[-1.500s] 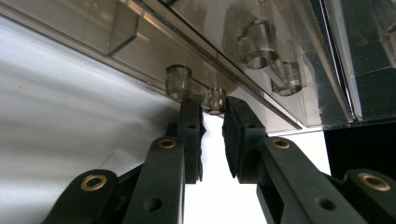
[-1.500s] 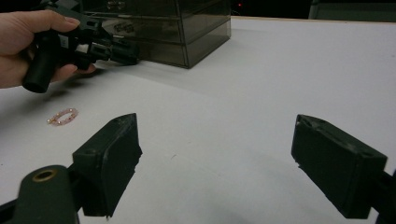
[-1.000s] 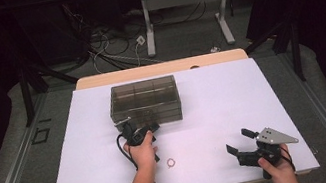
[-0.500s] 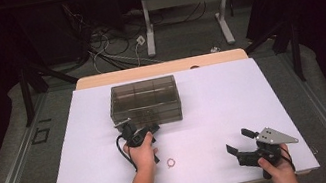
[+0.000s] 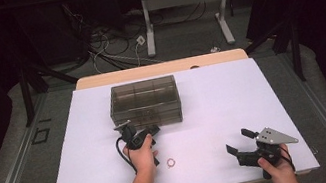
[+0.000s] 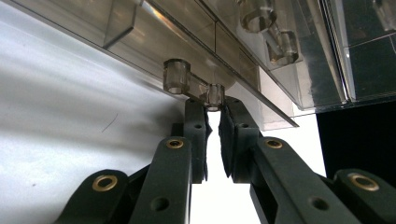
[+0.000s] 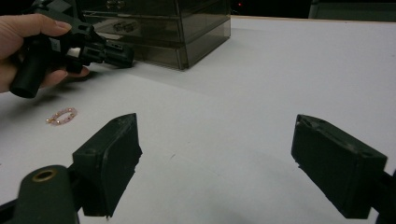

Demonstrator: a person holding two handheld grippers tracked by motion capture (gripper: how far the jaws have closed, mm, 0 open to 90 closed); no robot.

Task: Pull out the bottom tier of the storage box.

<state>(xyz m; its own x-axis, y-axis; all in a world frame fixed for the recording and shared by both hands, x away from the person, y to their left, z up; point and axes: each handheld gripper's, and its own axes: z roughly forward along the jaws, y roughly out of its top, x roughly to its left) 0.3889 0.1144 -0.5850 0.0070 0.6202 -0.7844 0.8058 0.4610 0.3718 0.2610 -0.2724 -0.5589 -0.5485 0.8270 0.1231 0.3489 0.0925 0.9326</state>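
Note:
A smoky clear drawer box (image 5: 145, 102) stands on the white table (image 5: 232, 94). My left gripper (image 5: 151, 130) is at the box's lower front. In the left gripper view its jaws (image 6: 214, 106) are nearly together, pinching one post of a clear drawer handle (image 6: 177, 77) on the lowest drawer. My right gripper (image 5: 238, 142) rests near the front right, jaws wide open (image 7: 217, 154) with nothing between them. A small pink bead ring (image 5: 171, 161) lies on the table between the two hands, also seen in the right gripper view as the bead ring (image 7: 61, 115).
The box (image 7: 159, 28) has several stacked drawers with clear handles. The table's front edge runs just below both hands. Table legs and cables lie on the floor beyond the far edge.

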